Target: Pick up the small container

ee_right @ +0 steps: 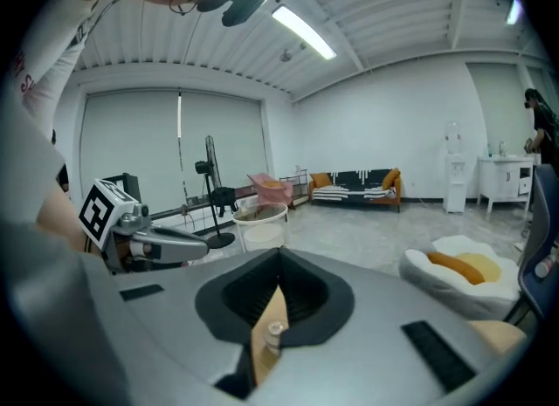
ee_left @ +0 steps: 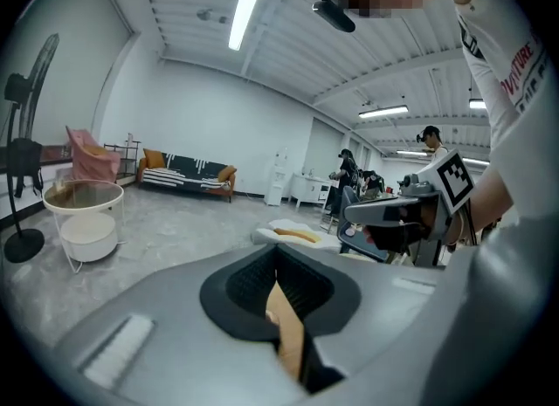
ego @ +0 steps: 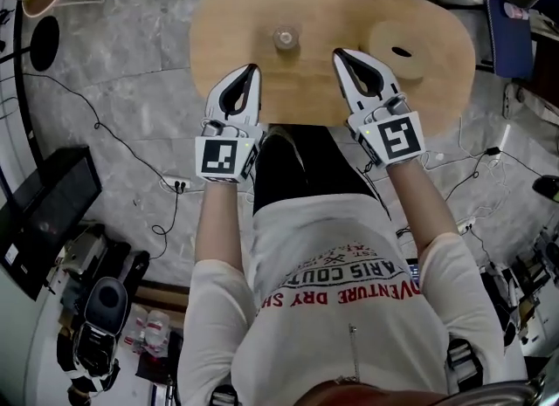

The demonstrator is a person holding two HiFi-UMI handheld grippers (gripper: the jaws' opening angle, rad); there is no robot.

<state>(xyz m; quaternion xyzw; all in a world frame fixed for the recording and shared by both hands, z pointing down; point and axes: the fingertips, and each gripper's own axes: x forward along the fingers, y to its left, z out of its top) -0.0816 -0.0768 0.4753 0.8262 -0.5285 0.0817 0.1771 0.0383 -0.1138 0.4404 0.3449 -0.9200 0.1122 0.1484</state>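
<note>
The container [ego: 286,38] stands upright just ahead, between the tools; neither is clearly nearer. Left gripper [ego: 252,71] and right gripper [ego: 338,53] are both pressed together, empty.

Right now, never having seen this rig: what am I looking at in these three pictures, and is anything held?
There is no robot. A person holds a two-jaw gripper in each hand. The head view looks down from a camera on the person's head. The other two cameras ride on the grippers and look along their jaws. The left gripper and right gripper reach over a wooden table, jaws together, holding nothing. On the table stand the small container, untouched, and a round wooden piece with a dark hole.
</note>
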